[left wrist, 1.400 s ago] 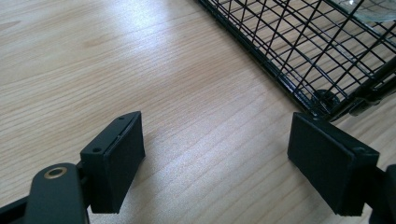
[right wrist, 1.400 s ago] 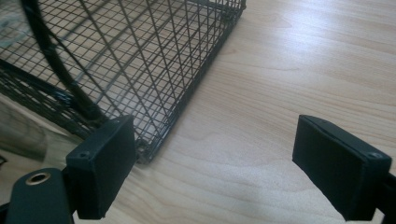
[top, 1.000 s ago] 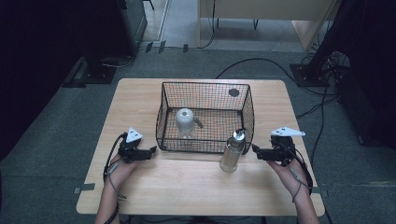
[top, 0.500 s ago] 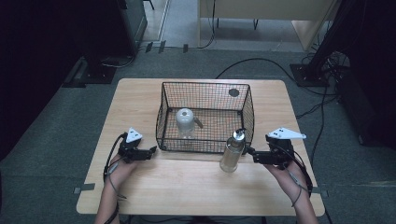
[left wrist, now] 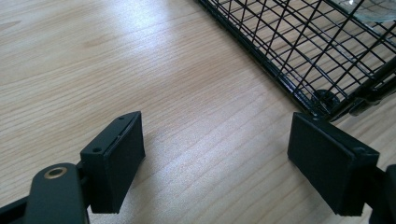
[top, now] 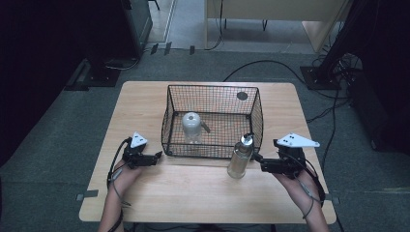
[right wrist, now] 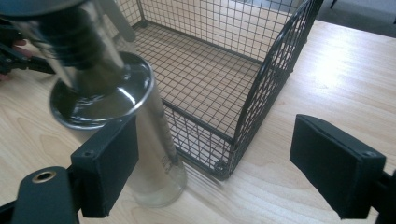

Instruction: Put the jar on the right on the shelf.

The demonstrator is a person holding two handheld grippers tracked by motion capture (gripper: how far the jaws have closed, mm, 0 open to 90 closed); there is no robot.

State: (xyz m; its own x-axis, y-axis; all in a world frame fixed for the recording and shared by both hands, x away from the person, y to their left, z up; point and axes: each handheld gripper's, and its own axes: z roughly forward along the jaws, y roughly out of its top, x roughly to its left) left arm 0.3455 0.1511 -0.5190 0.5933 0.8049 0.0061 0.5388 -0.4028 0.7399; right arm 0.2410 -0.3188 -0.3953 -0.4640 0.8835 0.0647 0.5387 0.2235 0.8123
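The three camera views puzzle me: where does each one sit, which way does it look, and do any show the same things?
High view: above the person's side, looking forward and down on the table; both forearms enter from the bottom, with the left gripper and right gripper.
Left gripper view: on the left gripper, looking past its open fingers at the wire basket.
Right gripper view: on the right gripper, facing the glass bottle.
Shared: all show the basket; high and right views share the bottle.

Clear glass bottle with metal pourer top [right wrist: 140, 140] stood on pale wooden worktop [right wrist: 327, 70], just beside black wire mesh basket [right wrist: 261, 93], right tongs [right wrist: 229, 168] spread wide, bottle passed by left pad.
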